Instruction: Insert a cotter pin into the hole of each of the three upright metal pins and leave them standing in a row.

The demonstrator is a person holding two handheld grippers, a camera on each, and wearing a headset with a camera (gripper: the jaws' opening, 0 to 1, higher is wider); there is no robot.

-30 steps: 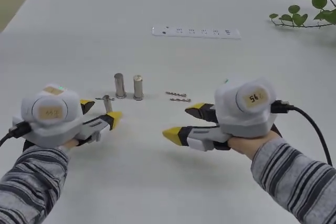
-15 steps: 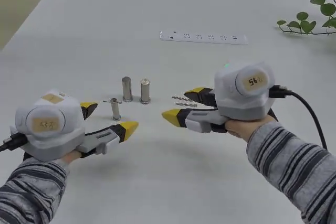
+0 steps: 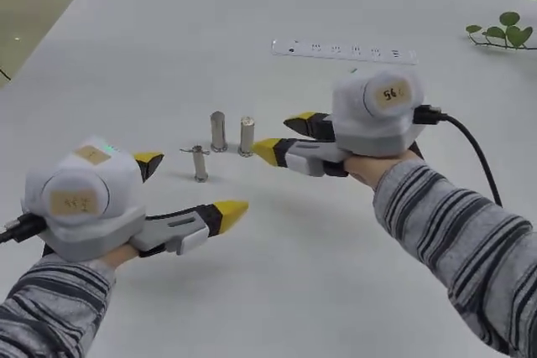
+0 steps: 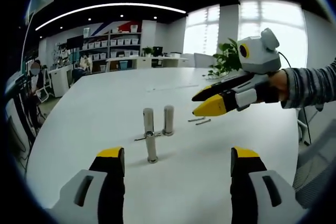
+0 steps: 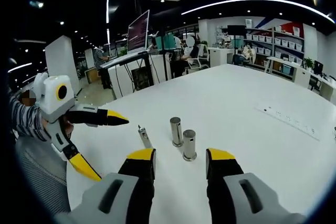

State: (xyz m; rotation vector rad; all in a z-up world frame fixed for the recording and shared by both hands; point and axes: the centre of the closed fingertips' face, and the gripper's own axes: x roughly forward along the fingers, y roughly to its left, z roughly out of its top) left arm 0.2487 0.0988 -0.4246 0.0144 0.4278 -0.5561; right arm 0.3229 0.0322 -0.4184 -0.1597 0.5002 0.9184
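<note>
White and wide, the surface [image 3: 352,291] held your work near its middle. One bare short silver metal pin [image 3: 218,131] stood upright with a second bare pin [image 3: 247,136] just beside it. The third upright pin [image 3: 200,163] stood near them on your side, slightly out of their line, with a thin fitted cotter pin [image 3: 188,150] already crossing its top.

Your right hand-held gripper [image 3: 282,136] hovered empty with its jaws parted, its yellow tips just beside the second bare pin. In the left gripper view, two loose thin grey cotter pins [image 4: 196,119] lay flat on the surface under those tips, to the right of the bare pins. Their long axes ran roughly toward the pins.

Your left hand-held gripper [image 3: 191,184] was also spread wide and empty, near the third upright pin but well apart from the loose ones. So the right side was plainly nearer. I judged the pick called for a drop almost straight down, jaws turned to close across a cotter pin's thin width, not along its length.
</note>
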